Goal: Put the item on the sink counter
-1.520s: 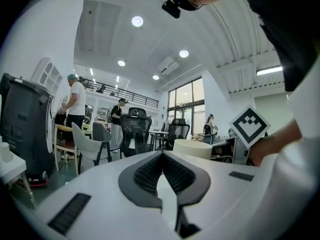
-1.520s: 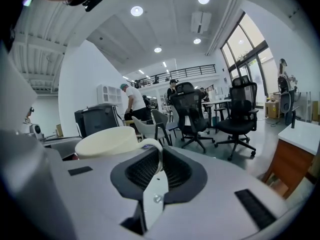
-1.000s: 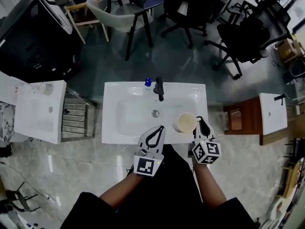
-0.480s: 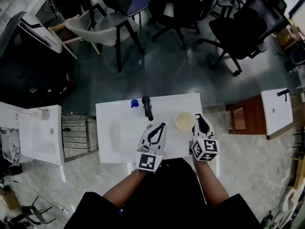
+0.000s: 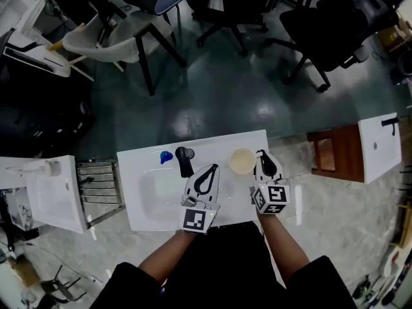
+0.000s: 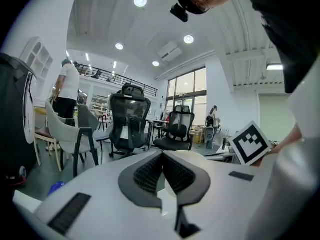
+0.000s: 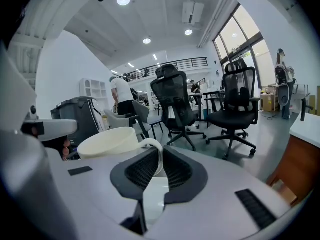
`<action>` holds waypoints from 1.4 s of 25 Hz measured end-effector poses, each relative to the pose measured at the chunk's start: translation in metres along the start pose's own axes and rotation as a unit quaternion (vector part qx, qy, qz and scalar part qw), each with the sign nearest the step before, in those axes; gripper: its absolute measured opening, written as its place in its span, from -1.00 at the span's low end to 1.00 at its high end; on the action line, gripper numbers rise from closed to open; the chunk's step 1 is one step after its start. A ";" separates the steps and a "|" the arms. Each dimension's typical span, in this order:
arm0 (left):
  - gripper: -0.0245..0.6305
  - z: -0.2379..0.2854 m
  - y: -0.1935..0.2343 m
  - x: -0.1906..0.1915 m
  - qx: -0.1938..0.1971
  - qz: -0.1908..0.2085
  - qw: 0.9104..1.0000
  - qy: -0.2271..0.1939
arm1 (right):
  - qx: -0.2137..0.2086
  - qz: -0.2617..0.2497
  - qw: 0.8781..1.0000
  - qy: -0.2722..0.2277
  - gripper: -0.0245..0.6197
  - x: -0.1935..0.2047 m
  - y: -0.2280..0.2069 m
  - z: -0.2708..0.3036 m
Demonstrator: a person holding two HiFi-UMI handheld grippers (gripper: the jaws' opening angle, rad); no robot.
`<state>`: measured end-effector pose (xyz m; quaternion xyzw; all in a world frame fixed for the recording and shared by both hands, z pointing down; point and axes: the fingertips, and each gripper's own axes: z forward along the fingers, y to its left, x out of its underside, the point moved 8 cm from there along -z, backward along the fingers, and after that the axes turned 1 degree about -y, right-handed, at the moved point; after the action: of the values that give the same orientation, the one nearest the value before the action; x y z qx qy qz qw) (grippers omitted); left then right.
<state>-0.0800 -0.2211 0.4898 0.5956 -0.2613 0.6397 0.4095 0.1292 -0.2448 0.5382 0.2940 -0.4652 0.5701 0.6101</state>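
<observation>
A cream mug (image 5: 241,161) sits over the back right part of the white sink counter (image 5: 145,219). My right gripper (image 5: 260,154) is shut on the mug's handle. In the right gripper view the handle (image 7: 156,151) runs between the dark pads of the right gripper (image 7: 161,153), with the mug (image 7: 107,141) to their left. Whether the mug rests on the counter I cannot tell. My left gripper (image 5: 214,168) hovers over the basin's right half, shut and empty. In the left gripper view the pads of the left gripper (image 6: 161,155) meet with nothing between them.
A black faucet (image 5: 185,160) stands at the counter's back, a small blue thing (image 5: 166,157) to its left. A second white sink unit (image 5: 45,195) and a metal rack (image 5: 98,184) stand left; a brown stand (image 5: 335,153) right. Chairs (image 5: 322,24) fill the floor behind.
My right gripper has carried the mug from the basin's right side back and to the right, toward the counter's rear corner. The left gripper stays shut over the basin.
</observation>
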 end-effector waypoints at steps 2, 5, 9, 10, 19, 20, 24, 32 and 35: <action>-0.88 0.010 0.002 0.003 -0.006 0.008 1.000 0.004 | -0.003 0.000 1.000 0.002 -0.78 0.006 -0.008 0.012; -0.88 0.026 0.002 0.012 0.001 0.015 1.000 0.015 | -0.008 -0.003 1.000 0.012 -0.78 0.017 -0.018 0.029; -0.89 0.040 0.003 0.026 -0.009 0.000 0.999 0.033 | -0.012 -0.011 1.000 0.026 -0.78 0.030 -0.027 0.046; -0.88 0.042 0.004 0.028 -0.014 0.000 0.999 0.036 | -0.012 -0.011 0.999 0.028 -0.78 0.034 -0.029 0.051; -0.88 0.059 0.012 0.038 -0.019 0.002 0.998 0.060 | -0.020 -0.011 0.999 0.046 -0.77 0.065 -0.047 0.084; -0.88 0.061 0.012 0.039 -0.020 0.000 0.998 0.063 | -0.023 -0.012 0.999 0.047 -0.77 0.068 -0.048 0.086; -0.88 0.065 0.014 0.043 -0.029 -0.005 0.997 0.071 | -0.030 -0.016 0.998 0.054 -0.77 0.079 -0.050 0.095; -0.88 0.063 0.016 0.044 -0.028 -0.017 0.995 0.092 | -0.033 -0.046 0.997 0.051 -0.77 0.094 -0.053 0.103; -0.88 0.060 0.016 0.045 -0.031 -0.016 0.995 0.091 | -0.029 -0.042 0.997 0.053 -0.78 0.102 -0.054 0.102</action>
<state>-0.0586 -0.2695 0.5456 0.5263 -0.2330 0.6763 0.4597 0.1498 -0.3019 0.6799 0.2653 -0.4357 0.5447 0.6656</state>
